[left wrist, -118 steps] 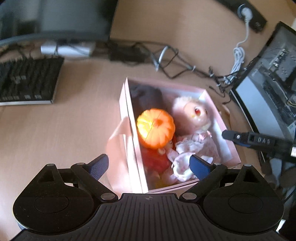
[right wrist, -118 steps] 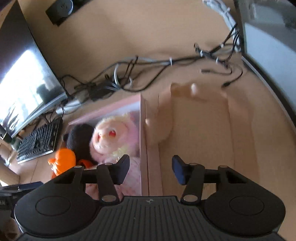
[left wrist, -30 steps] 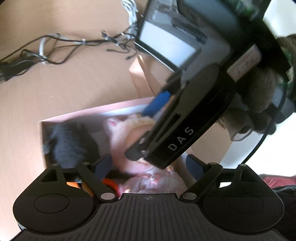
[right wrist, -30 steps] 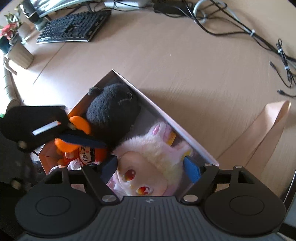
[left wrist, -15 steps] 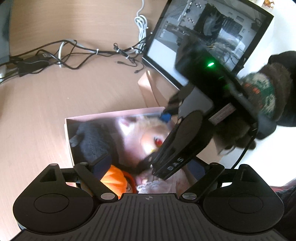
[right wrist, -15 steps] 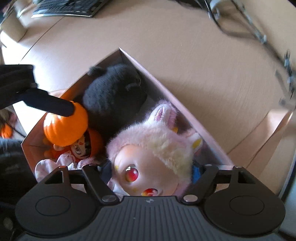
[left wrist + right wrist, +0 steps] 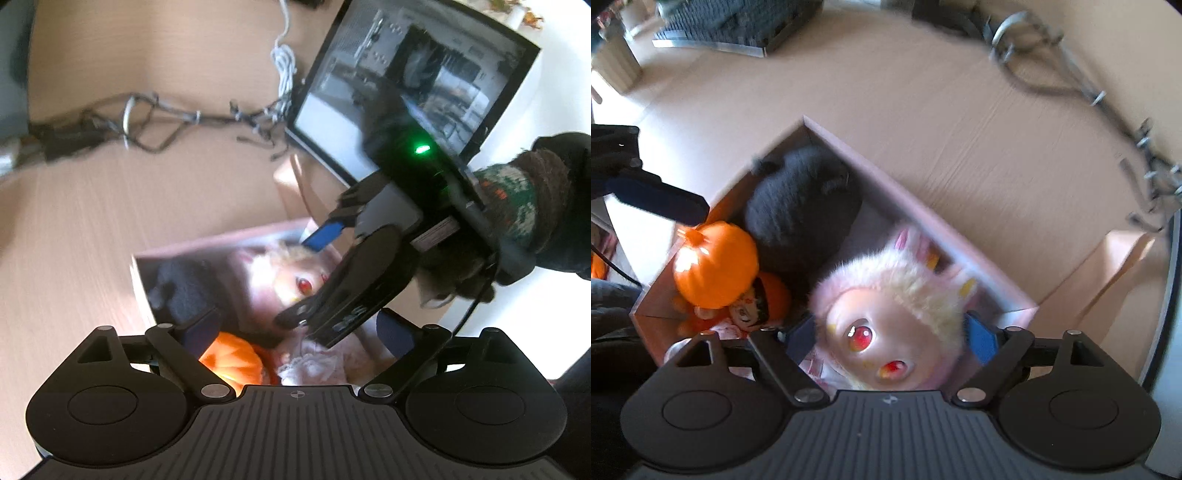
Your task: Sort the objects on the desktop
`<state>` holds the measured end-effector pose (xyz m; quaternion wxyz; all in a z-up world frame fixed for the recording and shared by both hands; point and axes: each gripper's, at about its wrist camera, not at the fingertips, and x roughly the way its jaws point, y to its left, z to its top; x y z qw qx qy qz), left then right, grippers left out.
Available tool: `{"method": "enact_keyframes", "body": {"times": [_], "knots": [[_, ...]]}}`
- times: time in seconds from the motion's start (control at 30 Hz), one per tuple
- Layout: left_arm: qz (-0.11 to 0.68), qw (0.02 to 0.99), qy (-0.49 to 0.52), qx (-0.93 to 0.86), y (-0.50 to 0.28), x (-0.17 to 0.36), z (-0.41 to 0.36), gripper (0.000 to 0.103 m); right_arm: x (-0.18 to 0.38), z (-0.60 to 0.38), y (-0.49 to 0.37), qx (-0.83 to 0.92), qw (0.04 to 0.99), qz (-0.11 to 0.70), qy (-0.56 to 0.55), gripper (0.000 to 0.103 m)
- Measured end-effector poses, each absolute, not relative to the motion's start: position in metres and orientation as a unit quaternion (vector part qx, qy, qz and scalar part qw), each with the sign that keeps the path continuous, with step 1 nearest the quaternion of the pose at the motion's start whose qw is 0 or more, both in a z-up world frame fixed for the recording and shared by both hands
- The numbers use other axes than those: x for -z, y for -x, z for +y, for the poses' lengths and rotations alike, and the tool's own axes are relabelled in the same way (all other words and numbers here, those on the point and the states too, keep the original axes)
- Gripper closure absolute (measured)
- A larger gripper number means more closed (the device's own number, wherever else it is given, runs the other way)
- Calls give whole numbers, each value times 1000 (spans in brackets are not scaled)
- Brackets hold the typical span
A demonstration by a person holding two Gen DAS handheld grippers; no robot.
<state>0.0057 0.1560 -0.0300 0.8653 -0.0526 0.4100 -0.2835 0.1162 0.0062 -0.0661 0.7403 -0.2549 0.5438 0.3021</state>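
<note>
A pink cardboard box (image 7: 925,206) sits open on a pale wood desk (image 7: 886,92), packed with soft toys. At its far corner lies a dark grey plush (image 7: 801,199); beside it an orange pumpkin plush (image 7: 714,266) rests on a small orange-haired doll (image 7: 757,299). A pink-furred doll with red eyes (image 7: 886,317) fills the near right side of the box, over pale frilly fabric (image 7: 314,365).

The right gripper (image 7: 890,336) reaches down over the box with its blue-padded fingers (image 7: 980,336) on either side of the pink doll's head — the pads stand close against the fur, though whether they press on it cannot be told. In the left wrist view the same tool appears as a black body with a green light, held by a person's hand in a dark knitted glove (image 7: 517,206).

The left gripper (image 7: 295,332) hangs above the near end of the box, its jaws wide apart and holding nothing, the pumpkin showing just past its left finger.

A tan paper flap (image 7: 1108,266) lies on the desk beside the box. Tangled cables (image 7: 155,118) run across the desk towards a framed screen (image 7: 417,88); a keyboard (image 7: 735,22) sits at the far edge. Lettering on the right tool's side is too blurred to read.
</note>
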Motion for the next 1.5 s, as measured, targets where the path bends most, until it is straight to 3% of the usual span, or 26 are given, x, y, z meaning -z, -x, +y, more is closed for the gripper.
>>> {"method": "enact_keyframes", "body": {"times": [0.23,0.33,0.37,0.47,0.5,0.7,1.33,1.5], "knots": [[406,885,57,221,-8,16,187,9,24,-41,-113,-296,814,478,144,13],[419,889,87,166,-22,20,210,20,32,-43,-107,-328,817,459,116,14],[419,891,97,147,-26,20,216,24,33,-39,-100,-338,817,452,118,17],[412,901,104,86,-36,18,229,30,38,-28,-88,-364,809,445,124,47],[409,905,98,66,-37,18,230,31,40,-24,-85,-371,805,445,126,49],[415,906,72,32,-42,24,222,31,53,0,-66,-417,781,443,139,49],[430,899,77,14,-28,33,227,18,63,52,-49,-487,735,402,246,43],[431,898,85,4,-25,35,233,17,58,27,-51,-476,748,413,208,44]]}}
